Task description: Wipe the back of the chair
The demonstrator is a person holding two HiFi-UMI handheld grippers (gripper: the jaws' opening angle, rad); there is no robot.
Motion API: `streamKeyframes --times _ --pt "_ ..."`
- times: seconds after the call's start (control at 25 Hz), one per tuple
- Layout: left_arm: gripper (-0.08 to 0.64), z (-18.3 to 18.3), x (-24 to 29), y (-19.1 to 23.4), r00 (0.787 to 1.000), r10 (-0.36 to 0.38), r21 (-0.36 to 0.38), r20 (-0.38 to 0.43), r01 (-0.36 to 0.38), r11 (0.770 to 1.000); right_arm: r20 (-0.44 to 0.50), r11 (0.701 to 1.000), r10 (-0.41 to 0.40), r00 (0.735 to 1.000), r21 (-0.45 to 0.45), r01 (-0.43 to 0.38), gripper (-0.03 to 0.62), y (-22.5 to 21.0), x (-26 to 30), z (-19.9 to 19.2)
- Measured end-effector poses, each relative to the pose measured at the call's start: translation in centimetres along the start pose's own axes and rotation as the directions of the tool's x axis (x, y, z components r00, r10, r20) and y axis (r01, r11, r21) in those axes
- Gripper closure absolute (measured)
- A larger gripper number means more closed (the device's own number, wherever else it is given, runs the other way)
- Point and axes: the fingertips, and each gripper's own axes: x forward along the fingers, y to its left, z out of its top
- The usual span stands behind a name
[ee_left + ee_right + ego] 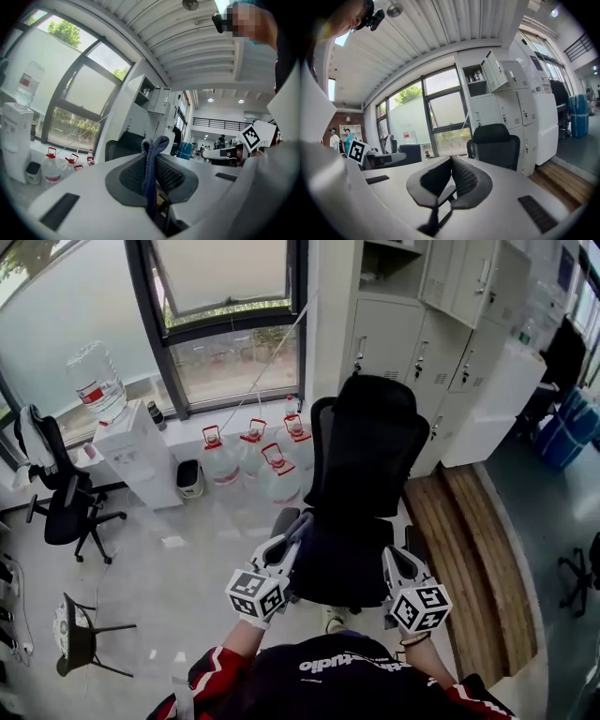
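Two tools are nearest: the left tool (291, 540) is clamping the cloth (151, 161), and the right tool (392, 554) is sitting closed on nothing. One black chair (361, 474) is standing on the floor just ahead, seat toward the person. To wipe well, the left tool should be pressing the cloth flat on the backrest and stroking downward, while the right is steadying the chair. Four jugs (277, 479) are standing at the floor's window edge. There is one cloth.

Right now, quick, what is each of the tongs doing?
Left tongs: shut on a blue-grey cloth.
Right tongs: shut, nothing between them.
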Motion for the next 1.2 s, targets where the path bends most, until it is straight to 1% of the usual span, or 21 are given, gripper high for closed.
streamKeyframes --times 0.12,0.32,0.44,0.52,0.72,0.92,1.04,1.2 --pt "0.503 -0.4 -2.7 -2.4 0.999 -0.036 -0.018 0.005 0.036 0.999 -0.006 0.999 -0.035 0.999 -0.012 0.035 0.577 1.3 -4.1 -0.6" --pt "0.503 -0.7 -6.2 -6.5 0.997 -0.074 -0.013 0.014 0.074 0.997 -0.001 0.997 -0.065 0.998 -0.031 0.065 0.577 2.5 -9.2 -1.7" --pt "0.503 -0.9 -8.5 -8.5 0.997 -0.077 -0.008 0.01 0.077 0.997 0.005 0.997 -0.06 0.998 -0.048 0.06 0.577 3.7 -11.9 -2.3" --pt "0.503 -1.4 -9.8 -10.2 0.997 -0.077 -0.009 0.005 0.077 0.997 0.005 0.998 -0.052 0.999 -0.04 0.052 0.577 4.4 -13.9 -3.1" --pt "0.503 -4.5 -14.1 -15.6 0.996 -0.084 -0.012 -0.008 0.084 0.996 0.001 0.999 -0.035 0.999 -0.02 0.035 0.577 6.1 -20.3 -6.8" --pt "0.503 -7.2 -18.4 -20.6 0.998 -0.064 0.01 -0.016 0.064 0.998 0.036 0.999 -0.042 0.998 0.001 0.042 0.577 6.8 -27.1 -9.4" --pt "0.503 -7.7 -21.4 -23.9 0.998 -0.063 0.022 -0.004 0.063 0.998 0.06 0.999 -0.049 0.997 0.015 0.048 0.578 7.6 -31.4 -10.6" --pt "0.503 -8.2 -24.7 -27.1 0.998 -0.061 0.041 0.011 0.06 0.997 0.073 0.999 -0.037 0.997 0.011 0.037 0.578 9.1 -35.1 -12.1"
